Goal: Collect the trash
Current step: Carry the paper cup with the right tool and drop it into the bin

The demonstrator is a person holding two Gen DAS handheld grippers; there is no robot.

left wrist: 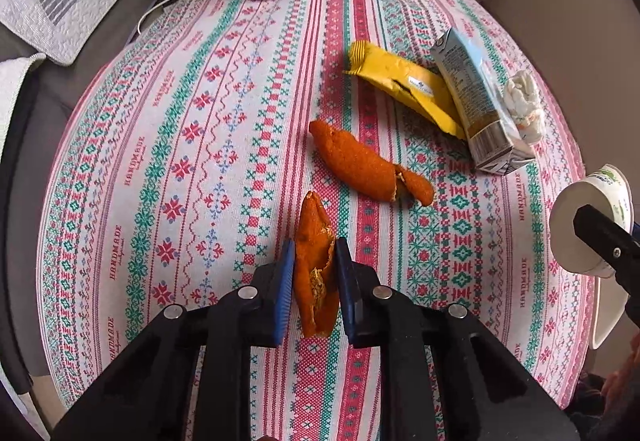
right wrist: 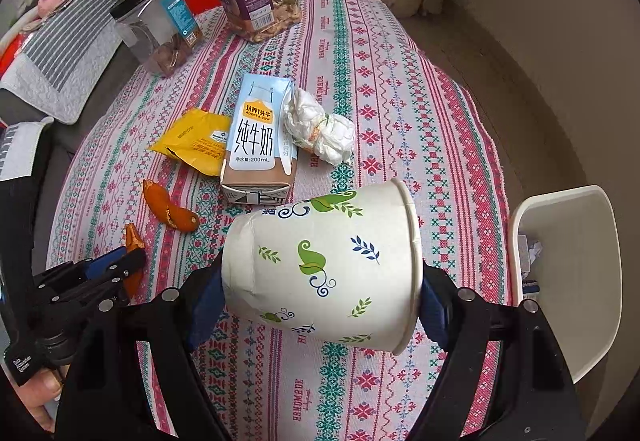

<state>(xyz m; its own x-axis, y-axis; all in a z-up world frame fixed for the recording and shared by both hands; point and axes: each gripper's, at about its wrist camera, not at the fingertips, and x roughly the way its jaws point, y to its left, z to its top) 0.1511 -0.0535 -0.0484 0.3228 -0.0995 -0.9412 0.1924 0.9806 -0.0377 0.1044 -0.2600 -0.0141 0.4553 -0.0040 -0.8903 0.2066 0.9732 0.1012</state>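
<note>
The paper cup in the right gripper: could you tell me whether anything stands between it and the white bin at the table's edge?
Nothing visible does. The paper cup, held on its side in the right gripper, has only bare tablecloth between it and the white bin to its right.

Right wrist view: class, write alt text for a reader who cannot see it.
The right gripper clamps a white paper cup with green and blue leaf prints sideways above a pink, green and white patterned tablecloth. Beyond lie a blue-and-white milk carton, a crumpled white tissue, a yellow snack wrapper and orange peel; a white bin stands right.
</note>
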